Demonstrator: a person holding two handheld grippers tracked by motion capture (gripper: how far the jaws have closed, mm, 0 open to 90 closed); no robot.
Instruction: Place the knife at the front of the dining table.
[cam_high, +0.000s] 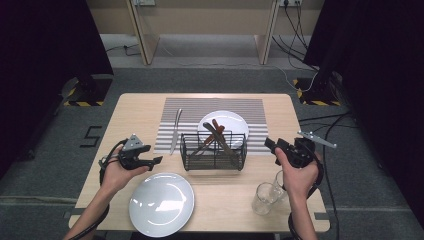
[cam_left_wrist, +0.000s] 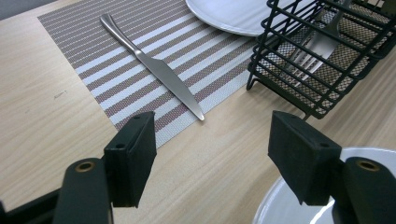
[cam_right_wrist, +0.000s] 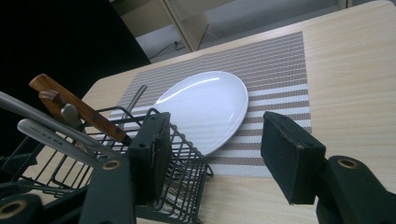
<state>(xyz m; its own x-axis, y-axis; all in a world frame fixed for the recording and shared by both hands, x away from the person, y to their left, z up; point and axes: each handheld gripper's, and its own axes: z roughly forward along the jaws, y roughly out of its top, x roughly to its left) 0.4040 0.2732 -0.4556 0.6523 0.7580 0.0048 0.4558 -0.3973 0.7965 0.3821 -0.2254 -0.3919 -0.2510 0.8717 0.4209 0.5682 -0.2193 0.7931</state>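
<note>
I am holding my left claw (cam_high: 156, 160) and right claw (cam_high: 270, 144) level, facing inward, both with jaws standing apart, gripping nothing.

Lighting's pretty even from overhead, table (cam_high: 150, 107) nice and bright while the sides of the room drop off into near black. Soft glare on the near plate (cam_high: 161, 203) and the far plate (cam_right_wrist: 205, 109). Shadows are faint. Gripper views are sharp mid-frame, jaws up close a bit soft.
</note>
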